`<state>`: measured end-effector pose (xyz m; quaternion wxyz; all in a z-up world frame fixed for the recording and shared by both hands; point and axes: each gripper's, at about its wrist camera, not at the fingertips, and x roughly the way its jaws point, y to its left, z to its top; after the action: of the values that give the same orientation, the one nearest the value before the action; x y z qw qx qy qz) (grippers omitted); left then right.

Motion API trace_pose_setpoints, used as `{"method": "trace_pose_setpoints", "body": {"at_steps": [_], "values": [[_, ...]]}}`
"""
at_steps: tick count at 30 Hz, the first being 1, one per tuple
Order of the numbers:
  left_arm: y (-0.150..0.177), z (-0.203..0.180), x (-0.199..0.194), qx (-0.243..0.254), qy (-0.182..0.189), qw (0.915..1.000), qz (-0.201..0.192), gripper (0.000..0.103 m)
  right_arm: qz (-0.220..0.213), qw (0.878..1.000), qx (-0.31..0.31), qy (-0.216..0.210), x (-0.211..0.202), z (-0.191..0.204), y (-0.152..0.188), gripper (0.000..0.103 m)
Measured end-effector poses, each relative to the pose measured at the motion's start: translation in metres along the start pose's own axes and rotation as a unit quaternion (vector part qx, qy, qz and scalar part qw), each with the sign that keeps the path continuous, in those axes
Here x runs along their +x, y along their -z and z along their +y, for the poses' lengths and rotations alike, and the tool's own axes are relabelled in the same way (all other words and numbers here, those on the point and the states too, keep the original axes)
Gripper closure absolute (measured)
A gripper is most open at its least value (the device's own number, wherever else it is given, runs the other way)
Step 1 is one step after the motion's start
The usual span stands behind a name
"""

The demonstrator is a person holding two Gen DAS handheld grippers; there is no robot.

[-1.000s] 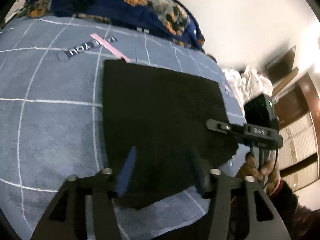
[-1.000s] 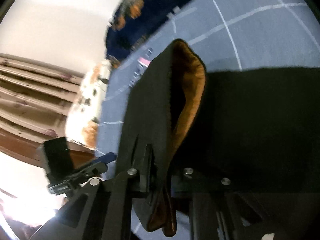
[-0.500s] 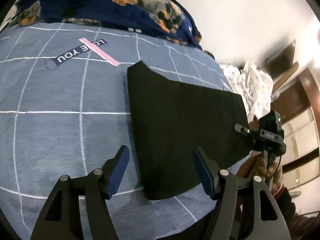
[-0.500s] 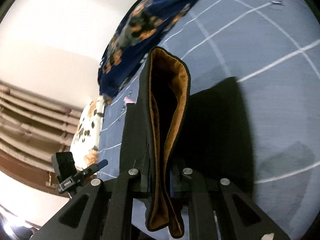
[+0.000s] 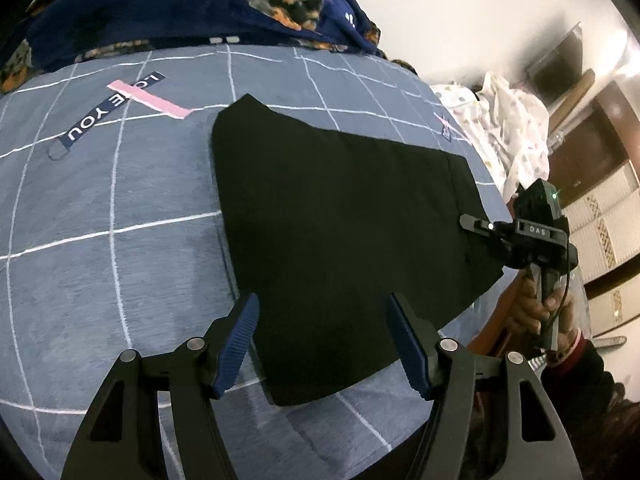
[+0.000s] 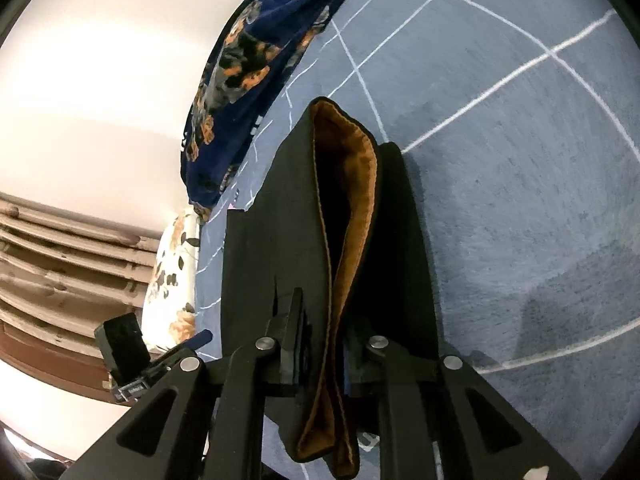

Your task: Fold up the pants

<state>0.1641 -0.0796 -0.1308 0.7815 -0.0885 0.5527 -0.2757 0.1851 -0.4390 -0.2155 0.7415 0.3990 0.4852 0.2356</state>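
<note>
Black pants (image 5: 340, 208) lie folded flat on the blue checked bedsheet (image 5: 120, 280). My left gripper (image 5: 322, 300) hovers open over their near edge, with nothing pressed between its blue pads. At the pants' right side my right gripper (image 5: 472, 222) holds their edge. In the right wrist view the right gripper (image 6: 324, 320) is clamped on that black edge (image 6: 280, 220), which stands up and shows an orange-brown lining (image 6: 360, 184). Its jaws are opening slightly with the cloth still between them. The left gripper's blue tip (image 6: 200, 338) shows at the lower left.
A dark blue floral blanket (image 5: 200, 4) is bunched along the far side of the bed. A pink strip with a lettered label (image 5: 148, 100) lies left of the pants. A white patterned cloth (image 5: 512, 120) and wooden cupboards (image 5: 600, 200) stand beyond the bed's right edge.
My left gripper opened wider and drew back from over the pants to their near edge. The right gripper carried its edge rightward, and the pants now lie spread out flatter.
</note>
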Motion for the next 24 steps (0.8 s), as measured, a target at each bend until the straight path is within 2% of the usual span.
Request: {"method": "trace_pose_setpoints", "body": {"at_steps": [5, 15, 19, 24], "values": [[0.000, 0.000, 0.007, 0.003, -0.004, 1.0000, 0.006, 0.037, 0.001, 1.000, 0.015, -0.006, 0.001, -0.008, 0.001, 0.078], [-0.002, 0.010, 0.019, -0.006, -0.017, 0.9998, 0.007, 0.037, -0.009, 1.000, 0.011, 0.004, -0.001, -0.009, 0.005, 0.076], [-0.002, 0.010, 0.021, 0.000, -0.025, 0.9997, 0.004, 0.037, -0.033, 0.997, -0.024, 0.059, -0.008, 0.006, 0.008, 0.075], [0.000, 0.006, 0.021, 0.016, -0.035, 0.9992, -0.005, 0.037, -0.081, 0.979, -0.088, 0.165, -0.026, 0.036, 0.014, 0.074]]}}
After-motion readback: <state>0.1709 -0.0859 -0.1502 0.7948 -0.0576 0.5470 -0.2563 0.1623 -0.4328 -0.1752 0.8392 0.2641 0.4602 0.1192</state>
